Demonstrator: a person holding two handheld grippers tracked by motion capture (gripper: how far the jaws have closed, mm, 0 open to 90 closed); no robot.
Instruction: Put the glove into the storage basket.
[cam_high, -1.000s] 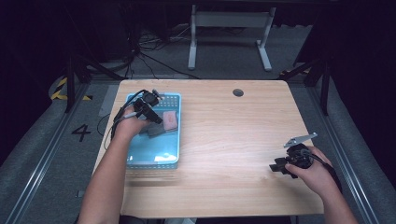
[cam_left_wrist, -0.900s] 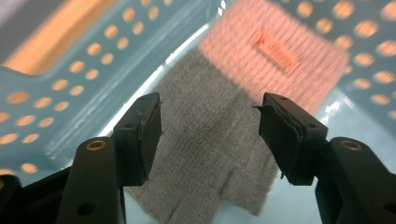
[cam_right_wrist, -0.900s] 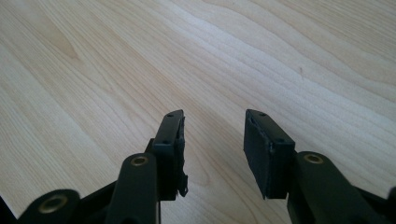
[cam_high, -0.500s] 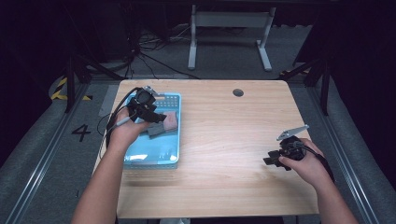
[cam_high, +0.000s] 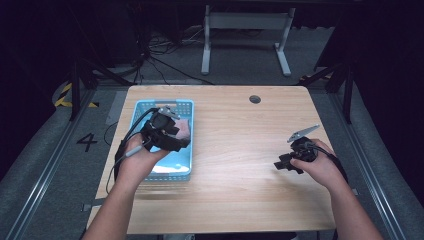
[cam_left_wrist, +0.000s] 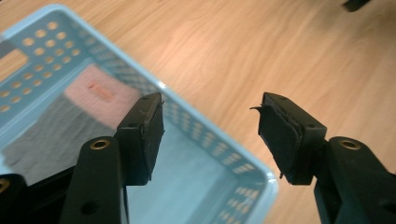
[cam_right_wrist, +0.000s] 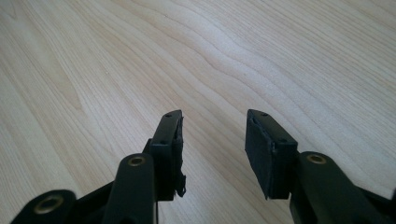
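Straddling the basket (cam_left_wrist: 205, 119) rim, left claw (cam_left_wrist: 210, 135) gapes empty; right claw (cam_right_wrist: 212, 149) likewise.

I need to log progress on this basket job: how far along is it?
Done: pink cloth and grey cloth lie in the blue basket. In hand: nothing; the left gripper hangs open above the basket's rim. Left: unclear; the right gripper is open over bare table.

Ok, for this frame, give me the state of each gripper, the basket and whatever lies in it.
left gripper: open, empty, over the basket's edge
right gripper: open, empty, above bare wood
blue basket: upright on the table, holding cloths
pink cloth: lying flat in the basket
grey cloth: lying flat in the basket, beside the pink one
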